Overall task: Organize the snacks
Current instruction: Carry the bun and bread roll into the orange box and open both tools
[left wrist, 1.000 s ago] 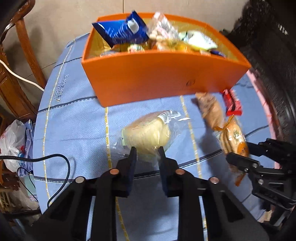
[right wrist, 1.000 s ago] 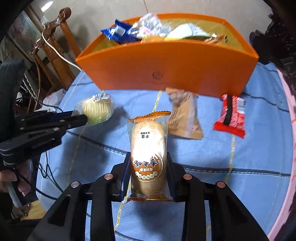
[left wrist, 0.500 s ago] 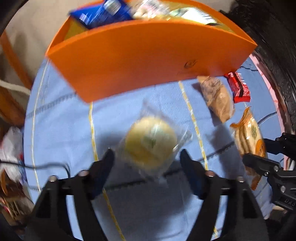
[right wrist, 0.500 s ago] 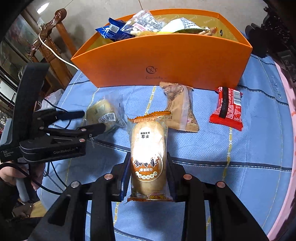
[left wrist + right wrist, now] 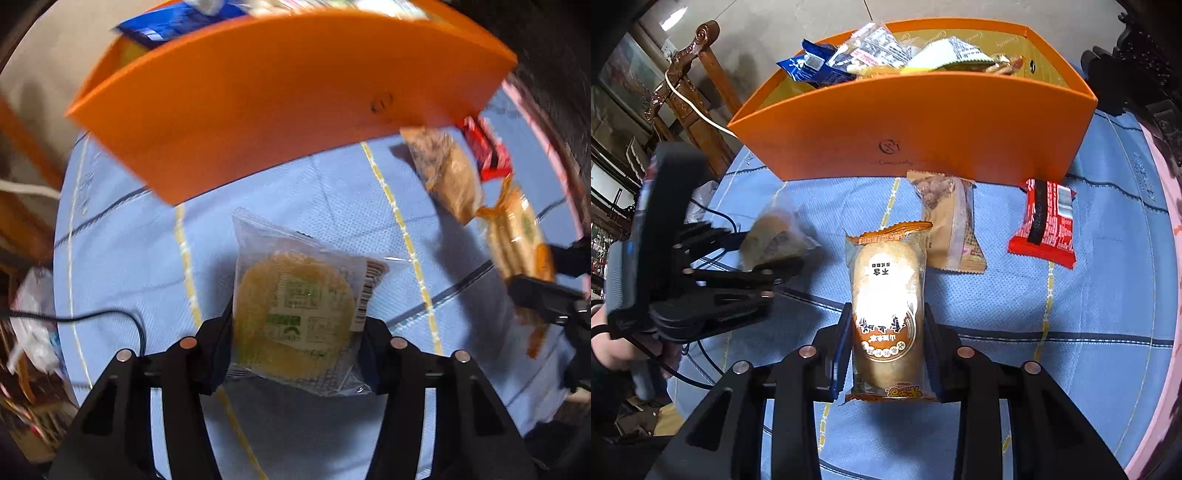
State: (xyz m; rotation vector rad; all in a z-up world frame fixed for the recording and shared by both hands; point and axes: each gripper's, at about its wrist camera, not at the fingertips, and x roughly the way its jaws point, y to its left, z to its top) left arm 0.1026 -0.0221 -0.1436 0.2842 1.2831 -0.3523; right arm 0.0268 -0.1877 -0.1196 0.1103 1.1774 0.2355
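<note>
Left tongs (image 5: 297, 321) closing around the round cake pack (image 5: 295, 306), one finger on each side of the wrapper, pointed steeply down at the blue surface (image 5: 1071, 314). Wrapper edges meeting the fingers, but firm press not yet sure. Taken across the width, probably so that the soft cake is not crushed.

Right tongs (image 5: 886, 314) narrow, clamped on the long bread pack (image 5: 884, 295) at its lower half, kept near the front of the orange box (image 5: 923, 122). Apparently waiting, so that both packs go into the box.

Box already piled with snacks. Brown pack (image 5: 951, 225) and red pack (image 5: 1043, 221) lying flat just before the box wall, not yet collected.
</note>
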